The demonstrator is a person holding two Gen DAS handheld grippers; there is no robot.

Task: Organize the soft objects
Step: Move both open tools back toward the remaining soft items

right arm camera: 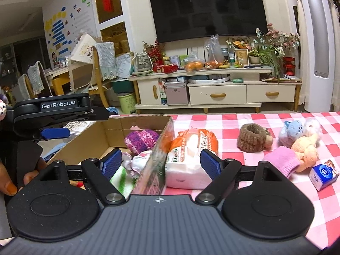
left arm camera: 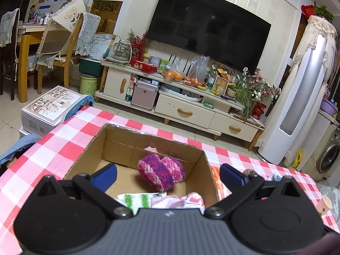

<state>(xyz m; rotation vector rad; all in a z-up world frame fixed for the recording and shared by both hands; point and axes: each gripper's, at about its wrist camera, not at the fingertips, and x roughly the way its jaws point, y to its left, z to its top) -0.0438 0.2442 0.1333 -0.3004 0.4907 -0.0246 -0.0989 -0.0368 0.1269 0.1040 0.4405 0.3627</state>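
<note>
A cardboard box (left arm camera: 136, 148) stands on the red-checked tablecloth (left arm camera: 70, 140). Inside it lie a pink and purple knitted heart (left arm camera: 161, 172), a green-striped cloth (left arm camera: 136, 199) and a pink-white cloth (left arm camera: 182, 199). My left gripper (left arm camera: 169, 174) hovers over the box's near side, open, nothing between its pads. My right gripper (right arm camera: 161, 162) is open too and straddles the box's right wall (right arm camera: 161, 148). An orange and white tissue pack (right arm camera: 191, 148) leans against that wall, outside the box, just inside the right finger. The left gripper (right arm camera: 56, 132) shows side-on over the box's far left corner.
To the right on the cloth lie a brown knitted ring (right arm camera: 252, 140), a blue plush (right arm camera: 291, 131), a white fluffy toy (right arm camera: 312, 125), an orange knitted piece (right arm camera: 306, 150), a pink knitted piece (right arm camera: 282, 159) and a small blue carton (right arm camera: 324, 174). A paper cup (left arm camera: 326, 201) stands at the right edge. A person's hand (right arm camera: 8, 182) holds the left tool.
</note>
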